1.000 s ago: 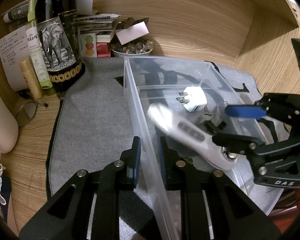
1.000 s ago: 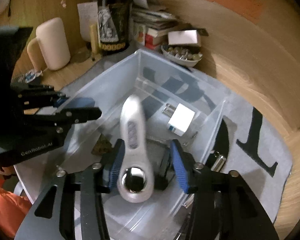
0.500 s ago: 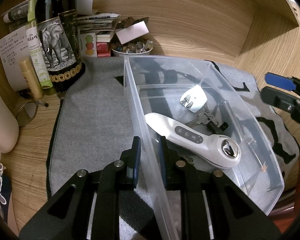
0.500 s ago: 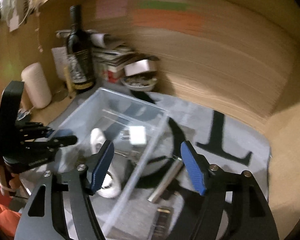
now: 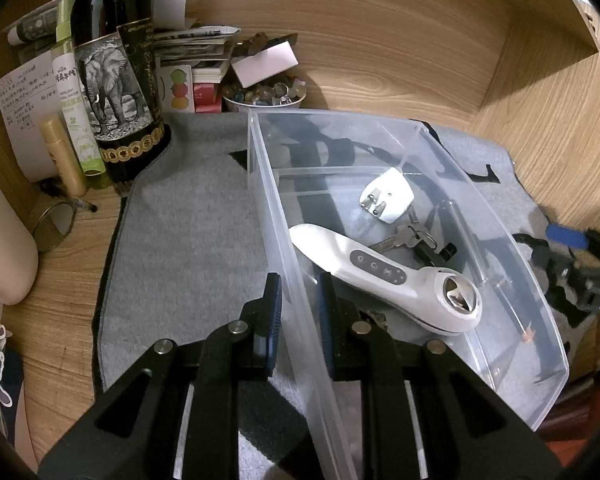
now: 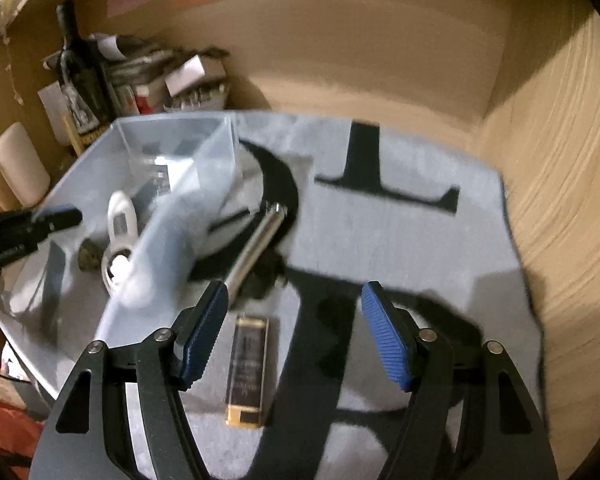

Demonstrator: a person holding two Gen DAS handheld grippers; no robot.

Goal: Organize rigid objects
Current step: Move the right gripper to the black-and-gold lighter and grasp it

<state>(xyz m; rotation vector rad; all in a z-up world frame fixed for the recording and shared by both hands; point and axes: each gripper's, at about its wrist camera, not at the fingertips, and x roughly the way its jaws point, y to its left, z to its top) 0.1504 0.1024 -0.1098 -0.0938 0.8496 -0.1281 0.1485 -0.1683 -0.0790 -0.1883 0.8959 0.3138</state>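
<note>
Now the white handheld device with a metal head (image 5: 384, 276) lies inside the clear plastic bin (image 5: 540, 280), released, and the right gripper (image 6: 294, 332) has swung away from it.

The right jaws, a second ago closed around that device over the bin, now stand spread and empty above the grey mat (image 6: 400, 232); just ahead of them lie a black-and-gold rectangular lighter (image 6: 247, 372) and a slim silver metal cylinder (image 6: 256, 244), both outside the bin and probably next to be collected. The left gripper (image 5: 298, 312) has not moved: its jaws stay pinched on the bin's near wall, steadying it. Beyond those jaws, a white plug adapter (image 5: 390, 196) and keys (image 5: 404, 238) rest beside the device.
</note>
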